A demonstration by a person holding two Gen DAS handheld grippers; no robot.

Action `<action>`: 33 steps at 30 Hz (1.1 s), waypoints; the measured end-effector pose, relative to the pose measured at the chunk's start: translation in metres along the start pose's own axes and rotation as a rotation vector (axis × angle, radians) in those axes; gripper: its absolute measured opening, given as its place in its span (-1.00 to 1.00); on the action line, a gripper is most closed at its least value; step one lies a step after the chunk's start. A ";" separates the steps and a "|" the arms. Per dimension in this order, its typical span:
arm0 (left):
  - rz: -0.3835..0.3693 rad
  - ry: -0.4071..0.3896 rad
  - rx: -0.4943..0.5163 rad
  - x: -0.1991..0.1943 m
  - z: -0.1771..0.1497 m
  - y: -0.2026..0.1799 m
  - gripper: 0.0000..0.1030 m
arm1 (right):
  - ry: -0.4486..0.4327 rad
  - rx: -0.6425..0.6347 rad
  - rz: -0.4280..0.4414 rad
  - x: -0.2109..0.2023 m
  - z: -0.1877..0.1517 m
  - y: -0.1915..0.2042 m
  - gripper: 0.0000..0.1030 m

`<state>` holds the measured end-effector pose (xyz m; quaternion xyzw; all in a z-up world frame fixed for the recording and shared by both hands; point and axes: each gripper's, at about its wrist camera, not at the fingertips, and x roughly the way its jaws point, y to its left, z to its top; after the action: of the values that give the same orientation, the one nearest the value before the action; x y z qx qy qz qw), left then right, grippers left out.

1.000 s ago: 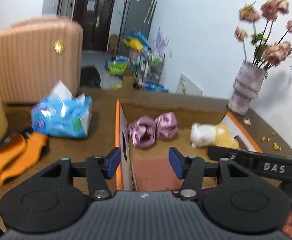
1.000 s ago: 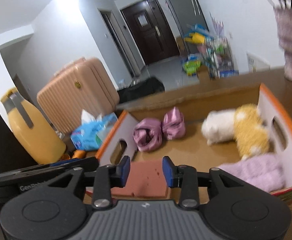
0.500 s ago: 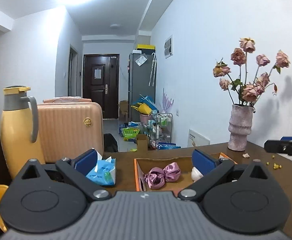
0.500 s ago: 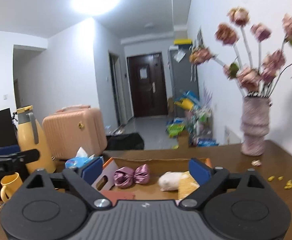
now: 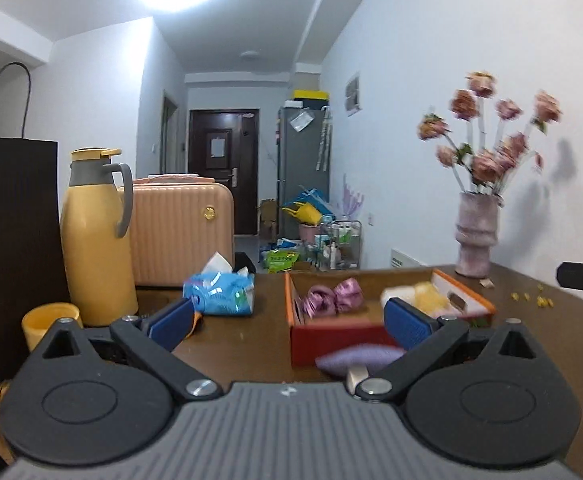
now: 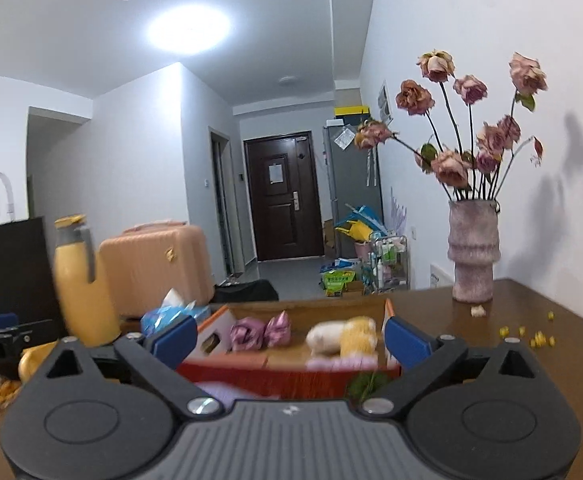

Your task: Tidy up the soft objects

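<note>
Both grippers are sitting lower and further back than half a second ago, so the box point(image 5: 333, 344) now shows its red front wall. Left gripper point(image 5: 289, 320) and right gripper point(image 6: 289, 338) are both gaping wide, blue ribbed pads holding nothing. Inside the cardboard box, a shiny pink satin bow point(image 5: 333, 300) is lying toward the left, with a fluffy white and yellow plush point(image 6: 341, 338) to its right, blurred in both views. A pale purple soft thing point(image 5: 355, 358) is lying on the wooden table point(image 5: 243, 340) just in front of the box, partly hidden behind the left gripper's right finger; its shape is hard to make out. Left of the box, a crinkly blue tissue pack point(image 5: 219, 294) is sitting beside a smooth yellow jug point(image 5: 93, 244).
</note>
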<state>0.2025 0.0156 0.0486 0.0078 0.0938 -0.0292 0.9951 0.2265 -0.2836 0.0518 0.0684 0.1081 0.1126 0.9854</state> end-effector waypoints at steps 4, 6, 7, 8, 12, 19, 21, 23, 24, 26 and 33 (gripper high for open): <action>-0.034 0.039 0.055 -0.037 -0.043 -0.015 1.00 | 0.029 -0.034 0.007 -0.041 -0.043 0.011 0.98; -0.047 0.055 0.085 -0.054 -0.061 -0.019 1.00 | 0.057 -0.046 0.009 -0.060 -0.061 0.015 0.98; -0.051 0.062 0.090 -0.065 -0.069 -0.020 1.00 | 0.070 -0.053 0.007 -0.070 -0.068 0.018 0.98; -0.053 0.073 0.083 -0.072 -0.075 -0.020 1.00 | 0.082 -0.060 0.007 -0.078 -0.075 0.020 0.98; -0.060 0.148 0.007 -0.094 -0.094 -0.013 1.00 | 0.109 -0.078 -0.001 -0.110 -0.094 0.030 1.00; -0.029 0.164 -0.006 -0.102 -0.094 -0.004 1.00 | 0.132 -0.049 -0.010 -0.125 -0.100 0.027 1.00; -0.024 0.165 -0.001 -0.101 -0.094 -0.006 1.00 | 0.126 -0.045 -0.013 -0.125 -0.099 0.027 1.00; -0.028 0.173 -0.009 -0.099 -0.094 -0.006 1.00 | 0.126 -0.042 -0.008 -0.124 -0.098 0.026 1.00; -0.034 0.174 -0.011 -0.099 -0.094 -0.007 1.00 | 0.126 -0.041 -0.007 -0.123 -0.098 0.026 1.00; -0.039 0.179 -0.011 -0.095 -0.094 -0.008 1.00 | 0.117 -0.026 -0.005 -0.120 -0.098 0.024 1.00; -0.075 0.174 -0.010 -0.060 -0.078 -0.009 1.00 | 0.123 0.040 0.029 -0.074 -0.099 0.015 0.96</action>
<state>0.1290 0.0113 -0.0167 0.0019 0.1804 -0.0650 0.9814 0.1300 -0.2762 -0.0272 0.0825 0.1697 0.1288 0.9735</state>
